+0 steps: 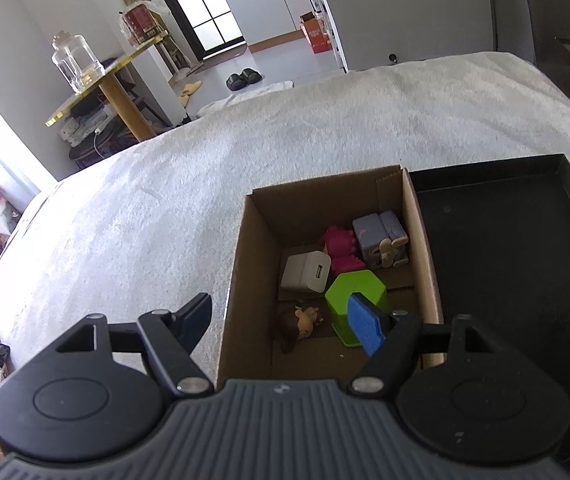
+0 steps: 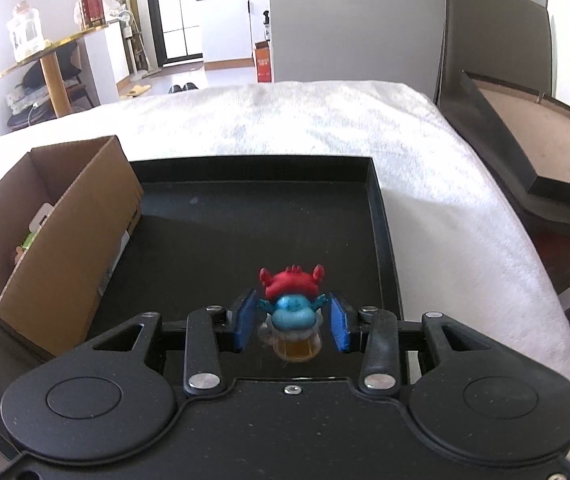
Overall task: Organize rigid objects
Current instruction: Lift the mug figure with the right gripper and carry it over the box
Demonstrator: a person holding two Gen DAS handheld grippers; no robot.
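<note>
A cardboard box (image 1: 257,264) sits on the white bedcover and holds a white charger (image 1: 305,272), a pink toy (image 1: 341,250), a lilac block toy (image 1: 381,244), a green hexagonal piece (image 1: 355,292) and a small doll (image 1: 301,322). My left gripper (image 1: 281,320) is open and empty above the box's near left wall. A blue figurine with a red crab on top (image 2: 291,300) stands in the black tray (image 2: 381,216). My right gripper (image 2: 291,320) is open with one blue pad on each side of the figurine; small gaps show at both sides.
The box (image 2: 97,208) stands against the tray's left side. The tray (image 1: 565,168) is at the right in the left wrist view. A dark headboard and a brown-lined case (image 2: 525,136) are at the right. A gold side table (image 1: 101,84) with a glass jar stands beyond the bed.
</note>
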